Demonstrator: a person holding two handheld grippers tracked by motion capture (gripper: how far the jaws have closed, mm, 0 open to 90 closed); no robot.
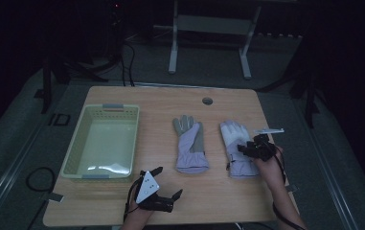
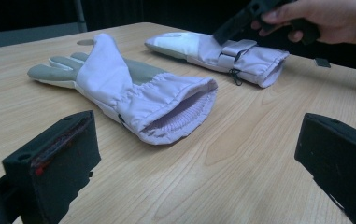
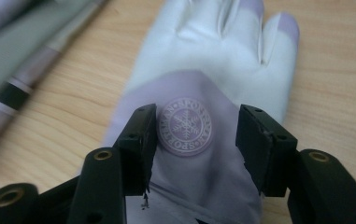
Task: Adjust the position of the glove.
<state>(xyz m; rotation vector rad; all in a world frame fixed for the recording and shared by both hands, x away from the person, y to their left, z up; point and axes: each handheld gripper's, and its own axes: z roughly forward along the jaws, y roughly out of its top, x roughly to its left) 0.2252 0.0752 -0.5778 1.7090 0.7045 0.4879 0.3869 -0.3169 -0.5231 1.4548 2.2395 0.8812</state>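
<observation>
Two lilac and white winter gloves lie flat on the wooden table (image 1: pixel 218 191), cuffs toward me. The left glove (image 1: pixel 191 143) (image 2: pixel 119 84) shows its grey palm. The right glove (image 1: pixel 235 143) (image 2: pixel 241 56) (image 3: pixel 213 56) carries a round snowflake emblem. My right gripper (image 1: pixel 247 149) (image 3: pixel 196 135) hovers low over that glove's back, jaws apart on either side of the emblem and not pressing the fabric. My left gripper (image 1: pixel 169 181) (image 2: pixel 199 158) rests near the table's front edge, jaws wide open and empty, pointing at the left glove's cuff.
A pale green plastic basket (image 1: pixel 74 139) with nothing in it stands at the table's left. A round cable hole (image 1: pixel 207 101) sits near the far edge. Beyond the table stands a white metal frame (image 1: pixel 173 48) on a dark floor.
</observation>
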